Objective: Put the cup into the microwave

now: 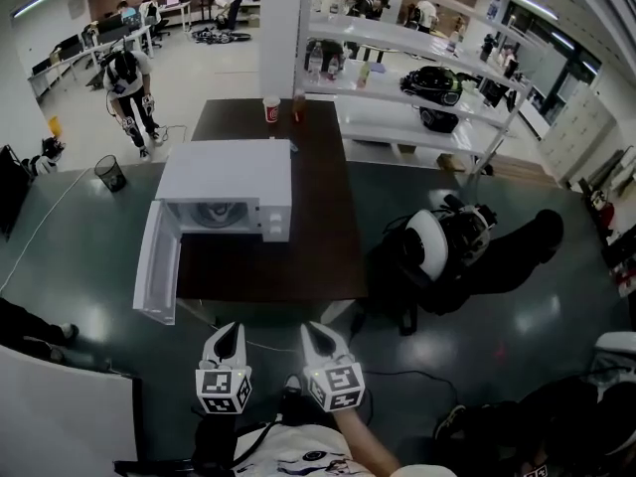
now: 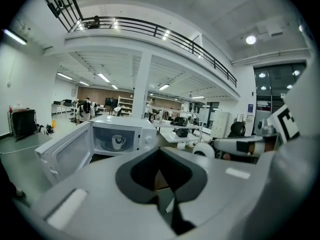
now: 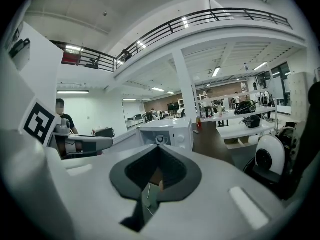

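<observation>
At the near edge of the head view, the left gripper (image 1: 230, 330) and the right gripper (image 1: 319, 330) are held side by side, both pointing toward the far side and both empty. Each has its jaws pressed together at the tips (only a small dark hollow shows behind the meeting point). Just beyond them stands a dark brown table (image 1: 318, 237) with a white microwave (image 1: 234, 172) at its left edge. The microwave's door (image 1: 157, 266) is swung wide open to the near left. A white cup (image 2: 118, 141) with a handle stands upright on the turntable inside the microwave, well apart from both grippers. At the far end of the table sits a red-and-white paper cup (image 1: 271, 109). White shelving (image 1: 397, 43) runs along to the right, and a person (image 1: 129, 82) stands on the floor at the far left.
</observation>
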The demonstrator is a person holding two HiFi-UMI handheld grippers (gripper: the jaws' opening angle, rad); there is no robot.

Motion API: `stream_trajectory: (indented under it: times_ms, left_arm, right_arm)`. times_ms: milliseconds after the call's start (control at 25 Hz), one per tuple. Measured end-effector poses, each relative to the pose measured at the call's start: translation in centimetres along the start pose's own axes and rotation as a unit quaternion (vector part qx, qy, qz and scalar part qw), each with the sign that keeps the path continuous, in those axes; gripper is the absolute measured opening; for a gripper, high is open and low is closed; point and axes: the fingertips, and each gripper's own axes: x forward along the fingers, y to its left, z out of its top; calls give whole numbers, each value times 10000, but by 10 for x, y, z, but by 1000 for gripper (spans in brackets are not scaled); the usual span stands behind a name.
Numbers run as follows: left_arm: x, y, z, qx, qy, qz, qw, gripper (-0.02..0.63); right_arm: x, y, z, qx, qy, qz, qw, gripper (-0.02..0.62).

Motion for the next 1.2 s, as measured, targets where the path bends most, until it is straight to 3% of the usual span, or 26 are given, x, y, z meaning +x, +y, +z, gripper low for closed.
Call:
stream_trajectory:
  times_ms: [480, 800, 1200]
  left_arm:
    - [-91, 5, -35, -124, -27, -126, 9998, -2]
    - [-142, -13, -76, -412, 255, -361, 9982, -1]
    - [-179, -32, -65, -268, -12, 21, 9996, -2]
  right_arm:
    - [-62, 58, -27, -28, -85, -301, 9995, 0]
    - [-109, 91, -48, -110, 27, -381, 9992, 0]
    - [-160, 91, -31, -204, -369, -198, 9989, 0]
